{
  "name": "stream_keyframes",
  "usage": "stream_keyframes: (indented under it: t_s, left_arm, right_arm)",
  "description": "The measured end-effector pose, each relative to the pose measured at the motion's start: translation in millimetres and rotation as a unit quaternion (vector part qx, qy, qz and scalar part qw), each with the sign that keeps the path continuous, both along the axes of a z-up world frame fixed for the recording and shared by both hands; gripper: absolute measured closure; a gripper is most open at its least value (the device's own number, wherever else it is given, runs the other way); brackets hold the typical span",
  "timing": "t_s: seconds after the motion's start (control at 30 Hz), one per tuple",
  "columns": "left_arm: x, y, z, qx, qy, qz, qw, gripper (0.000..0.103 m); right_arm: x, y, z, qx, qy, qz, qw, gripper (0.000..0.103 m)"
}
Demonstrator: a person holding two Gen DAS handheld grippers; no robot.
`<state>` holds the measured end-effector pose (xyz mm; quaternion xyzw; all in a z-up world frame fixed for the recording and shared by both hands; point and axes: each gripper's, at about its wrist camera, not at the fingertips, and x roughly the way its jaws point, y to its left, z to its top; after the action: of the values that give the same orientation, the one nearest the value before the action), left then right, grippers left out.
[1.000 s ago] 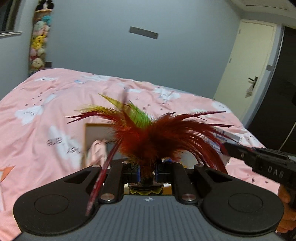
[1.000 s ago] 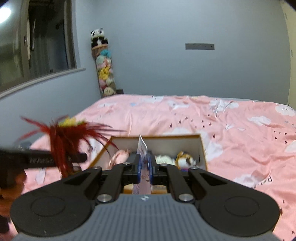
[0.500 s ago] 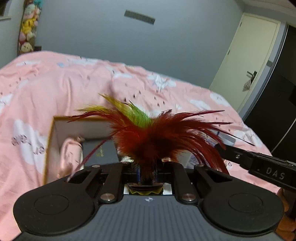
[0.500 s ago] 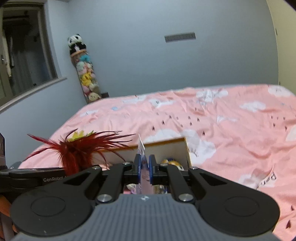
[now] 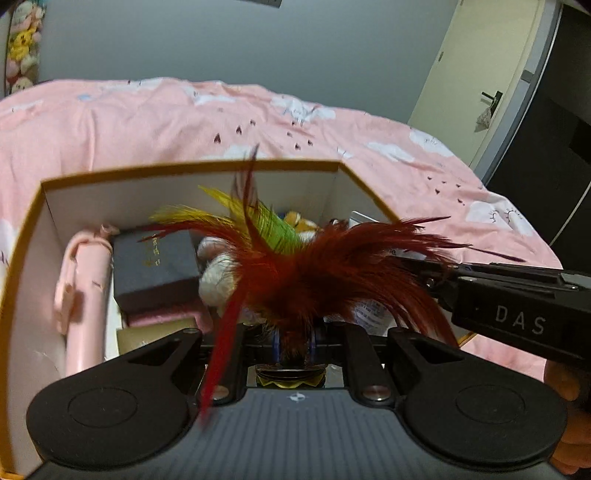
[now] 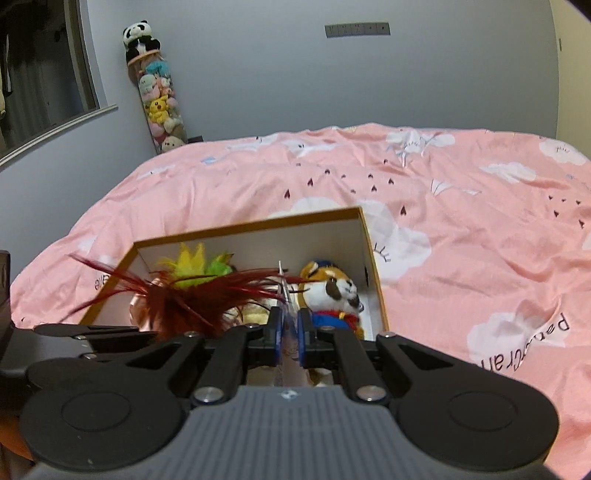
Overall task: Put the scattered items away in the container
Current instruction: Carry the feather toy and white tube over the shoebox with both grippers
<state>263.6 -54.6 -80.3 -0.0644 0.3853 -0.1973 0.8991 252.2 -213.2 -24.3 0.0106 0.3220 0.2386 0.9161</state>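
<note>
Though clamped, shuttlecock (image 5: 295, 273) between fingers (image 5: 276, 345)

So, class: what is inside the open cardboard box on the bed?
Inside the box: a pink bottle, a dark case, a cream plush and a dog plush. The feather shuttlecock hides the middle, so anything beneath cannot be seen.

A bed under a pink duvet (image 6: 443, 206) printed with white clouds fills the room. Behind it rises a grey-blue wall (image 6: 277, 81) bearing a small grey plate (image 6: 357, 29). A column of plush toys (image 6: 157, 96) stands in the corner beside a window (image 6: 40, 74); a cream door (image 5: 480, 74) stands right
</note>
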Motion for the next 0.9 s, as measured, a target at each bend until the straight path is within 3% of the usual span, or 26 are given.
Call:
stream_keyframes:
  t_s: [0.33,0.43,0.57,0.77,0.9]
  left_arm:
    - [3.8,-3.2,-13.4,-0.001,0.021,-0.001,0.9998,0.086]
    - [3.9,-2.4,-13.1,-0.005,0.028,-0.003,0.9996,0.077]
    - [2.8,1.0,-10.6,-0.007,0.030,0.001,0.9995,0.053]
    - [-3.0,3.3,-2.5,-0.007,0.021,-0.001,0.9998,0.050]
    - [-12.8,5.9,10.7,0.011,-0.006,0.003,0.9999,0.047]
  right_arm:
    - [8.9,0.6,-13.2,-0.027,0.024,-0.014,0.999,0.094]
    - [8.6,2.1,-15.0,-0.035,0.026,-0.015,0.999,0.094]
    - [7.9,2.4,-15.8,-0.042,0.024,-0.019,0.999,0.094]
    - [7.2,1.1,-15.6,-0.045,0.024,-0.021,0.998,0.094]
    - [3.9,2.9,-13.6,-0.052,0.012,-0.022,0.998,0.094]
